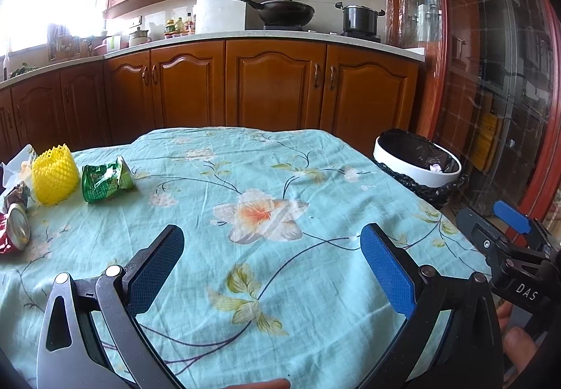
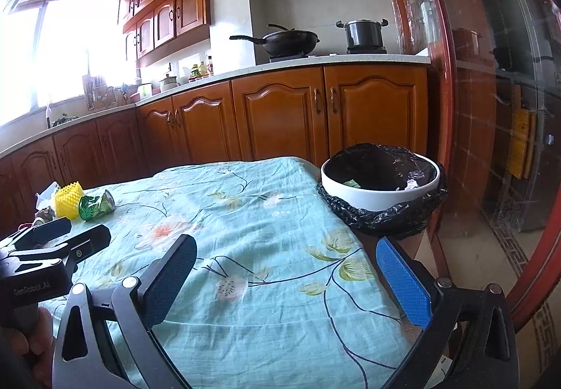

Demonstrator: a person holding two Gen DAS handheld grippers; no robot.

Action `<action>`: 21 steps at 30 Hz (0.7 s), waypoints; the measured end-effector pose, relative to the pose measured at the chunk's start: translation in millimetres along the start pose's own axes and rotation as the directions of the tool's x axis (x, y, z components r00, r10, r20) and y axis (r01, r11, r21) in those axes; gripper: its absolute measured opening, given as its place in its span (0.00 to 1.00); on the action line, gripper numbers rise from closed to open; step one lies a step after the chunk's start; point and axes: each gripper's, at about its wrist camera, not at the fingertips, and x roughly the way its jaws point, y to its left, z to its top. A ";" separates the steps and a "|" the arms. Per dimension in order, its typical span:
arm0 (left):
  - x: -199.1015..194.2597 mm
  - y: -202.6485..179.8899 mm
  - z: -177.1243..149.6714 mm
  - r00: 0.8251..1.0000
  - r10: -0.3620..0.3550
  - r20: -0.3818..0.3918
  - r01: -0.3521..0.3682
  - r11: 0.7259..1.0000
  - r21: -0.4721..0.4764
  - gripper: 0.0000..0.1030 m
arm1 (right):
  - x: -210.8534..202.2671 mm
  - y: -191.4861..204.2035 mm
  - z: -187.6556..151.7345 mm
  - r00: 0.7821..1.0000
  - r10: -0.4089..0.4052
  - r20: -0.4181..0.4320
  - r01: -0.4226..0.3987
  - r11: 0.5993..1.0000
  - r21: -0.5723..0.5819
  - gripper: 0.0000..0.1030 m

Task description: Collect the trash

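Trash at far left of floral tablecloth (image 1: 266, 178): yellow foam net (image 1: 54, 175), crushed green can (image 1: 105, 178). Lined bin (image 2: 380, 185) beside right edge. Left gripper (image 1: 271, 266), right gripper (image 2: 291, 280): fingers spread, empty.

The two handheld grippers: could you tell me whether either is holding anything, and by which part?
Nothing is held. The left gripper and right gripper are both open above the floral turquoise tablecloth, with only cloth showing between their fingers.
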 end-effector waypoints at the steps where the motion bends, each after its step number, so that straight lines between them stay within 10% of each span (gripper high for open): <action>1: -0.2 -0.1 -0.1 1.000 0.003 0.001 -0.003 1.000 0.001 1.00 | -0.1 0.1 0.2 1.000 0.001 0.000 -0.001 1.000 0.000 1.00; 21: -3.3 -2.5 1.3 1.000 0.007 0.015 -0.007 1.000 0.026 1.00 | 0.0 2.1 2.3 1.000 0.013 -0.002 -0.013 1.000 0.004 1.00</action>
